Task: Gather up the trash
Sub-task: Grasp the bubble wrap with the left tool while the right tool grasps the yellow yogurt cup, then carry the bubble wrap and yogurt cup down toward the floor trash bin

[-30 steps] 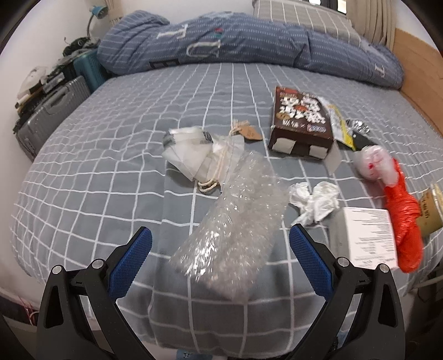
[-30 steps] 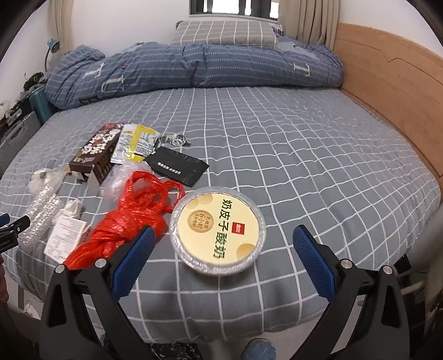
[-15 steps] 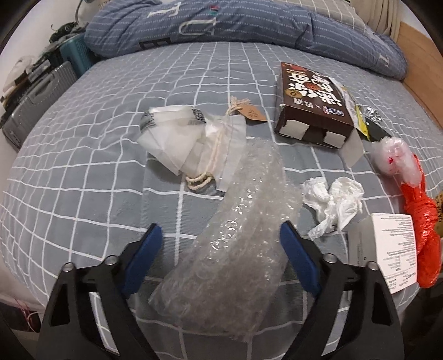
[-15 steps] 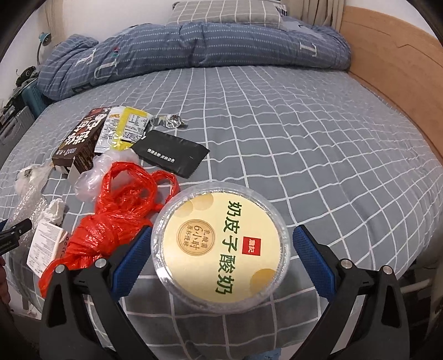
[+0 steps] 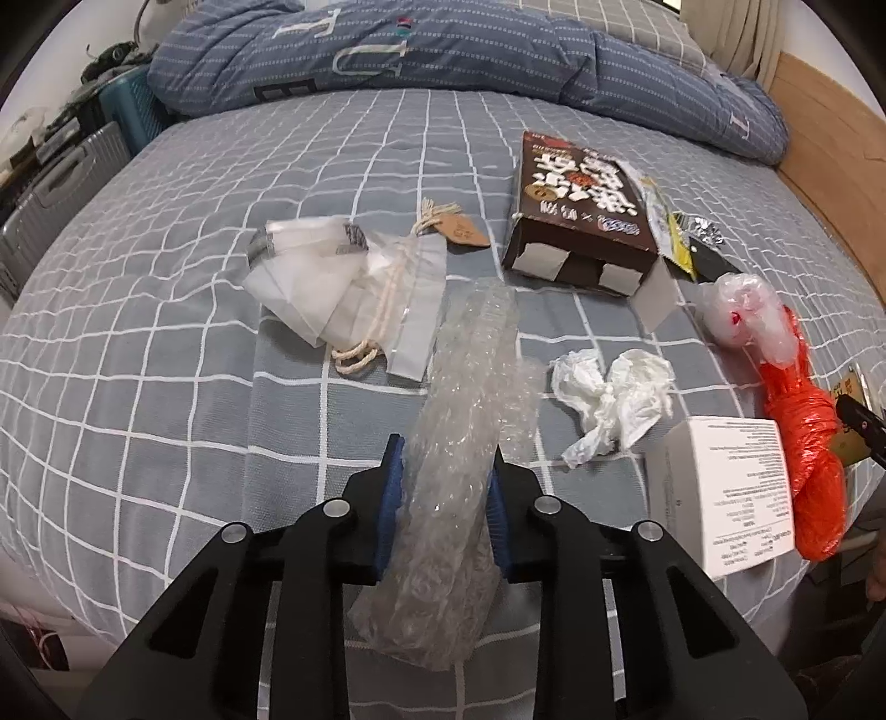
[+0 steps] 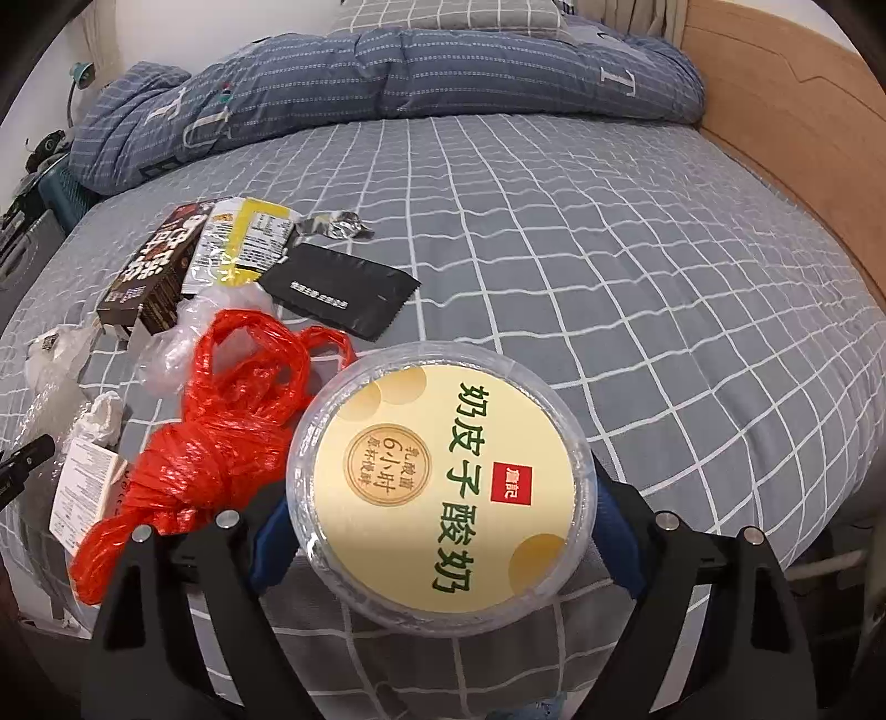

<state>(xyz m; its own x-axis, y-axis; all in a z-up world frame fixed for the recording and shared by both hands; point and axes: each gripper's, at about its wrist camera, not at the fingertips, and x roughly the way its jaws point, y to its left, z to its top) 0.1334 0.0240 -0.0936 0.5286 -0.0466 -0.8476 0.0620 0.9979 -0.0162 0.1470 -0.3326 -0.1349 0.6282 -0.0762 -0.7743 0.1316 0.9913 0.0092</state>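
My left gripper pinches soft, springy bubble wrap mid-frame; my right gripper clamps the rigid yogurt tub at its sides.

Bed under a grey sheet with a white grid fills most of my view. Rumpled blue striped duvet heaped across the far end, a grey checked pillow behind it. Wooden bed frame runs along my right. White wall beyond. To my left, grey suitcase and teal case beside the bed; beige curtain at far right
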